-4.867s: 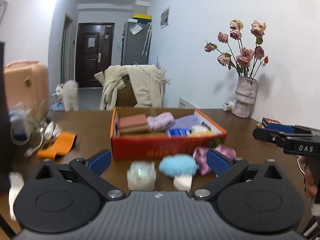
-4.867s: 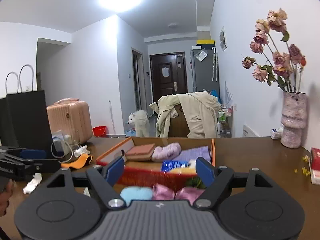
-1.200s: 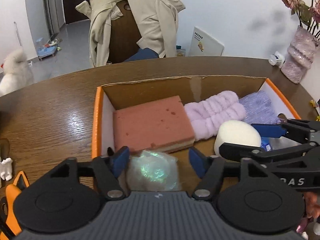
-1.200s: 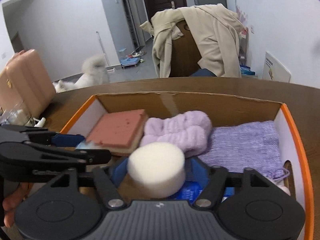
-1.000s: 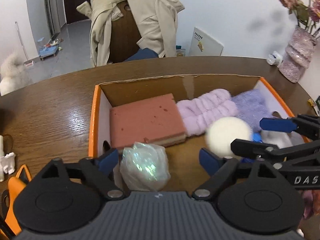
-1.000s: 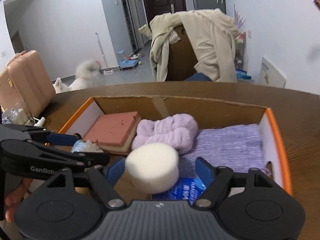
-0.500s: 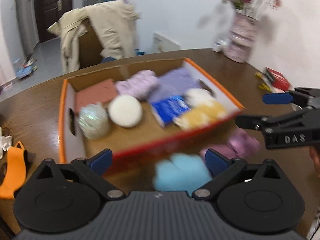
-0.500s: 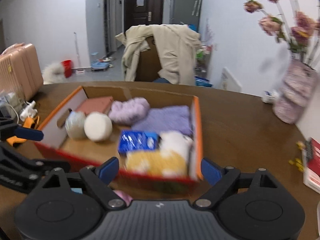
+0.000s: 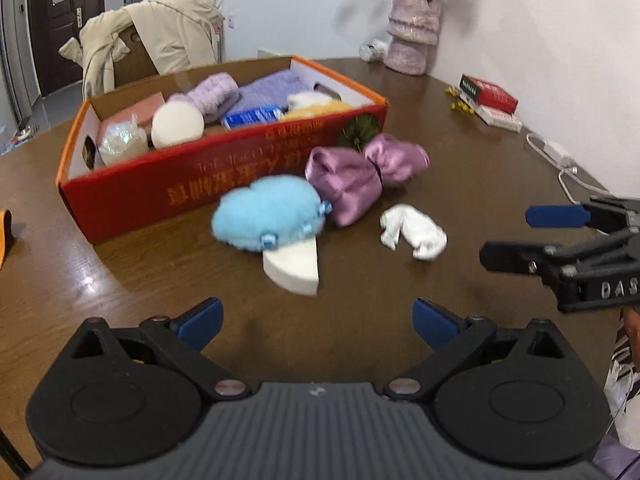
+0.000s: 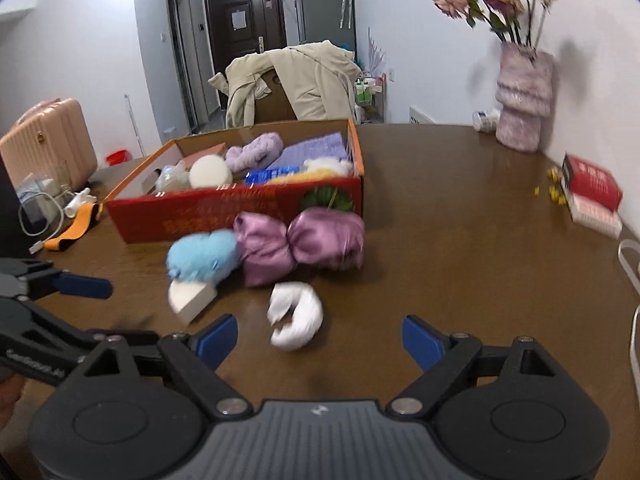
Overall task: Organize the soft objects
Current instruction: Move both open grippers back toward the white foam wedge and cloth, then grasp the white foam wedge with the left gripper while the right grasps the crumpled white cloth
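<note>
An orange-rimmed red cardboard box [image 9: 224, 168] [image 10: 240, 212] on the brown table holds soft items: a round white sponge [image 9: 177, 125] [image 10: 211, 173], a shiny wrapped ball [image 9: 120, 143], a pink sponge, a lilac band and a purple cloth. In front of it lie a blue fluffy toy [image 9: 266, 212] [image 10: 202, 256], a white wedge sponge [image 9: 294, 266] [image 10: 190, 300], a purple satin bundle [image 9: 360, 176] [image 10: 300, 240] and a white sock [image 9: 414, 232] [image 10: 296, 314]. My left gripper [image 9: 316, 316] is open and empty, just short of the wedge. My right gripper [image 10: 320, 334] is open and empty, just short of the sock.
A pink vase [image 9: 412, 36] with flowers stands at the back by the wall. Red and white boxes [image 9: 490, 102] and a white cable [image 9: 560, 160] lie at the right. An orange strap [image 10: 70, 232] and a pink suitcase [image 10: 44, 140] are at the left. A chair with a beige coat [image 10: 296, 84] stands behind the table.
Both grippers let go of the wrapped ball and the round sponge in the box, then pulled back. They now sit lower, in front of the loose items on the table.
</note>
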The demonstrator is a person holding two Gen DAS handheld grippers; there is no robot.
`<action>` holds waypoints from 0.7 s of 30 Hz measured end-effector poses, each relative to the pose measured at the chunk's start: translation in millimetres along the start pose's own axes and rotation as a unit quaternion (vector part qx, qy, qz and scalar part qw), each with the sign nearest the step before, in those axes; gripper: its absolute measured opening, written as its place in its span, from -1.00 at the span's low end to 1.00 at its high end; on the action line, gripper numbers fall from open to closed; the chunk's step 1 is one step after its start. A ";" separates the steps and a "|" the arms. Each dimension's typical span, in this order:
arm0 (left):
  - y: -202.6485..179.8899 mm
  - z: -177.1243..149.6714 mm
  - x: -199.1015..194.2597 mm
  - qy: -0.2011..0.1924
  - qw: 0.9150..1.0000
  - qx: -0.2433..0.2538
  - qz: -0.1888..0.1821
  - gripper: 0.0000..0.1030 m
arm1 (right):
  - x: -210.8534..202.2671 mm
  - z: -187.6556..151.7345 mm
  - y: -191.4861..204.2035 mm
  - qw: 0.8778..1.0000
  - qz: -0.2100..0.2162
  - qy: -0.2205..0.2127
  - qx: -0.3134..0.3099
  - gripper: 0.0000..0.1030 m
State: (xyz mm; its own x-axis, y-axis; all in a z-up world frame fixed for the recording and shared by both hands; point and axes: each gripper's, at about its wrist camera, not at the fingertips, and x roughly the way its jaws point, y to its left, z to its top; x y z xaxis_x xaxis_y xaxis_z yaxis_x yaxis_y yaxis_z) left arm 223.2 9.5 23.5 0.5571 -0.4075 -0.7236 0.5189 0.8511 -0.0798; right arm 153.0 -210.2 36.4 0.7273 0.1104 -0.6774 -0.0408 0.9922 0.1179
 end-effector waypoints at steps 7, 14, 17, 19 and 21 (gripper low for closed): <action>7.8 2.0 17.4 -0.023 0.999 0.012 0.021 0.99 | 4.4 -14.7 4.6 0.999 -0.008 -0.014 0.032 0.67; 21.0 15.8 44.4 -0.011 1.000 0.014 0.011 0.44 | 27.8 -4.1 14.2 0.999 -0.009 -0.035 0.031 0.33; 23.6 17.8 53.3 -0.016 1.000 0.019 0.004 0.32 | 43.9 1.9 18.3 0.999 -0.017 -0.032 0.025 0.26; 23.4 19.7 56.3 -0.024 0.999 0.027 0.002 0.18 | 54.6 7.2 19.7 0.999 -0.025 -0.027 0.024 0.14; 27.0 21.5 56.7 -0.028 0.999 0.023 -0.011 -0.24 | 62.2 12.1 20.2 0.999 -0.020 -0.023 0.025 0.01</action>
State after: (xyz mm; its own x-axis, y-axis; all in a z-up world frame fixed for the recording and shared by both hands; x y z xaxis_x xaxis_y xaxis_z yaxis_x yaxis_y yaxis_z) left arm 282.7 2.2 -4.9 0.5796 -0.4456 -0.6823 0.5605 0.8258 -0.0631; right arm 205.7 -184.0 5.4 0.7585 0.0658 -0.6484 0.0234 0.9915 0.1280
